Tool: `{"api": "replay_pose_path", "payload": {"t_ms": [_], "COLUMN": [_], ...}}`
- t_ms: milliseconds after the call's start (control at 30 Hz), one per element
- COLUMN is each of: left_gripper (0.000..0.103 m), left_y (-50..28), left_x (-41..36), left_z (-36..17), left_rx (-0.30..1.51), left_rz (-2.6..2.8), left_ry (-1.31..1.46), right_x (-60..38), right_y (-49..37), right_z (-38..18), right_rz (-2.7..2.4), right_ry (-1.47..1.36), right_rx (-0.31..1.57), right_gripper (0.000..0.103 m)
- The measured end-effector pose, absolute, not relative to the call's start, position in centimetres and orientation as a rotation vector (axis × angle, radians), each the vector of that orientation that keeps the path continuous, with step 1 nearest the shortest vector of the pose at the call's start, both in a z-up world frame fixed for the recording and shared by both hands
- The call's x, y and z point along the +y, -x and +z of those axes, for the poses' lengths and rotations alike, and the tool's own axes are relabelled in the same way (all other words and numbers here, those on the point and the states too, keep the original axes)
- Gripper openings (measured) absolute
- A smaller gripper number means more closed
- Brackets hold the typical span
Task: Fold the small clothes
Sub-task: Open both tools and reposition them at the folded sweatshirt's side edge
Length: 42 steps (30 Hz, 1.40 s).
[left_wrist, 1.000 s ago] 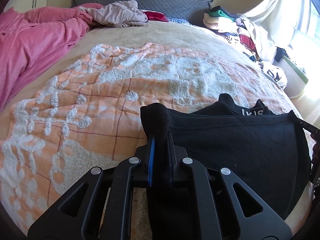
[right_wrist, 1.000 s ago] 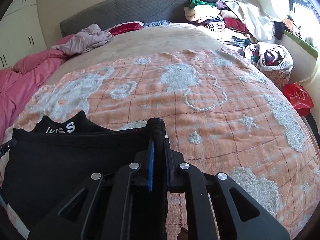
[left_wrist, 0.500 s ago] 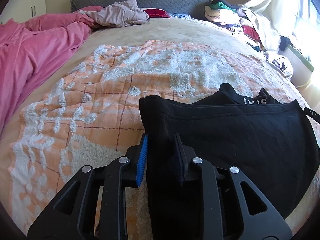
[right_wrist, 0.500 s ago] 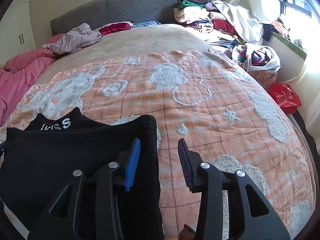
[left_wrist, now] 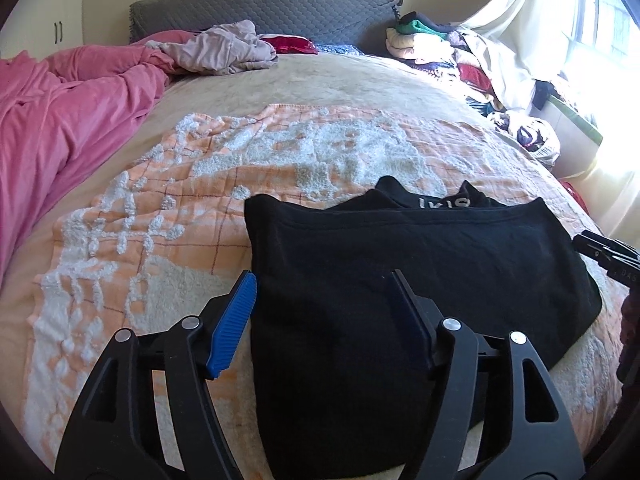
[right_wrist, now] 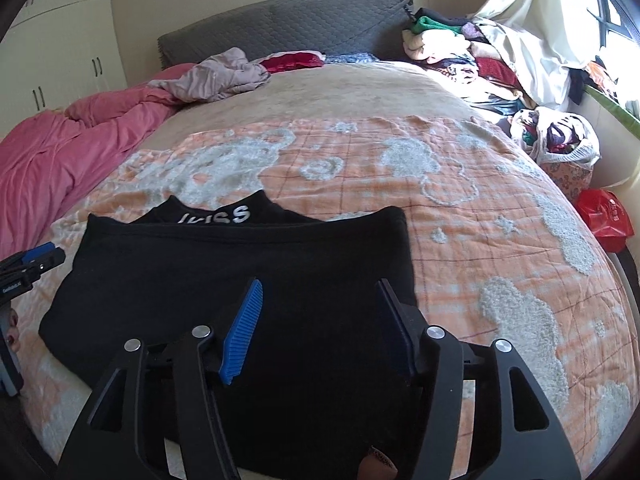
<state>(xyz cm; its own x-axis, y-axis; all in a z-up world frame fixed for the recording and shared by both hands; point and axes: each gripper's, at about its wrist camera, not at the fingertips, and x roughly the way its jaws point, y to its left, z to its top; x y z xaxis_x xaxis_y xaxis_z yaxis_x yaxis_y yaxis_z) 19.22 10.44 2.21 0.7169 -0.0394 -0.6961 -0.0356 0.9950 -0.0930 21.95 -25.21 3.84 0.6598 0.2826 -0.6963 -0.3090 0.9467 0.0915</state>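
Note:
A black garment (left_wrist: 400,280) with white lettering on its waistband lies folded flat on the orange-and-white blanket (left_wrist: 180,208) on the bed; it also shows in the right wrist view (right_wrist: 240,280). My left gripper (left_wrist: 322,284) is open and empty, raised above the garment's left edge. My right gripper (right_wrist: 318,292) is open and empty, raised above the garment's right side. The right gripper's tip shows at the right edge of the left wrist view (left_wrist: 608,252), and the left gripper's tip at the left edge of the right wrist view (right_wrist: 28,264).
A pink duvet (left_wrist: 60,128) lies along the bed's left side. A mauve garment (left_wrist: 220,52) and red cloth (left_wrist: 292,45) lie by the grey headboard (left_wrist: 260,12). A clothes pile (right_wrist: 472,56), a bag of clothes (right_wrist: 556,140) and a red bag (right_wrist: 604,216) are on the right.
Both grippers were shut on the garment's far corners; they opened, let go and drew back and up. The garment now lies flat on the blanket.

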Motion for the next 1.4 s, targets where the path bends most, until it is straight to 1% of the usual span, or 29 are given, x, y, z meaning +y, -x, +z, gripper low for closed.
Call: {"api": "replay_pose_path", "payload": {"t_ms": [233, 367, 567, 600, 633, 667, 700, 800, 833, 867, 900, 967, 1033, 1200, 1267, 1400], "left_gripper": [0.060, 0.063, 0.064, 0.064, 0.066, 0.072, 0.074, 0.076, 0.079, 0.080, 0.080, 0.082, 0.089, 0.091, 0.093, 0.093], "left_y": [-18.0, -16.8, -15.6, -15.5, -15.5, -15.4, -15.3, -15.1, -15.1, -15.0, -15.0, -15.0, -15.1, -15.3, -15.3, -15.4], "left_x": [8.7, 9.4, 10.0, 10.1, 10.1, 10.2, 10.3, 10.5, 10.6, 10.7, 10.9, 11.4, 12.0, 13.5, 14.2, 15.5], "left_z": [-1.6, -2.7, -2.0, -1.8, -1.6, -1.4, -1.2, -0.5, -0.3, -0.1, 0.1, 0.3, 0.4, 0.0, 0.0, -0.1], "left_rx": [0.923, 0.928, 0.917, 0.915, 0.913, 0.910, 0.905, 0.888, 0.884, 0.880, 0.877, 0.871, 0.871, 0.888, 0.890, 0.892], "left_rz": [-0.053, -0.052, -0.055, -0.057, -0.057, -0.055, -0.052, -0.056, -0.051, -0.045, -0.039, -0.018, 0.003, 0.061, 0.078, 0.115], "left_ry": [0.093, 0.132, 0.160, 0.164, 0.167, 0.171, 0.177, 0.184, 0.183, 0.183, 0.185, 0.188, 0.190, 0.196, 0.199, 0.209], "right_x": [-24.3, -25.1, -25.4, -25.2, -25.1, -24.8, -24.4, -22.9, -22.3, -21.4, -20.7, -18.9, -17.0, -12.2, -10.4, -7.3], "right_y": [-20.0, -18.8, -16.5, -16.2, -15.8, -15.3, -14.9, -13.7, -13.3, -13.0, -12.7, -12.2, -11.8, -10.4, -9.9, -9.5], "right_z": [0.4, -0.3, -0.6, -0.4, -0.2, 0.1, 0.4, 1.2, 1.4, 1.6, 1.9, 2.2, 2.4, 1.9, 1.5, 0.6], "right_rz": [0.316, 0.296, 0.268, 0.266, 0.271, 0.288, 0.307, 0.351, 0.368, 0.385, 0.399, 0.430, 0.455, 0.532, 0.558, 0.597], "right_ry": [0.094, 0.060, 0.051, 0.054, 0.057, 0.059, 0.059, 0.070, 0.082, 0.100, 0.119, 0.170, 0.219, 0.345, 0.387, 0.450], "right_rx": [0.938, 0.951, 0.929, 0.919, 0.907, 0.892, 0.877, 0.829, 0.818, 0.802, 0.789, 0.769, 0.755, 0.733, 0.725, 0.729], "right_gripper": [0.060, 0.061, 0.062, 0.065, 0.067, 0.073, 0.077, 0.079, 0.081, 0.085, 0.086, 0.087, 0.087, 0.088, 0.088, 0.088]}}
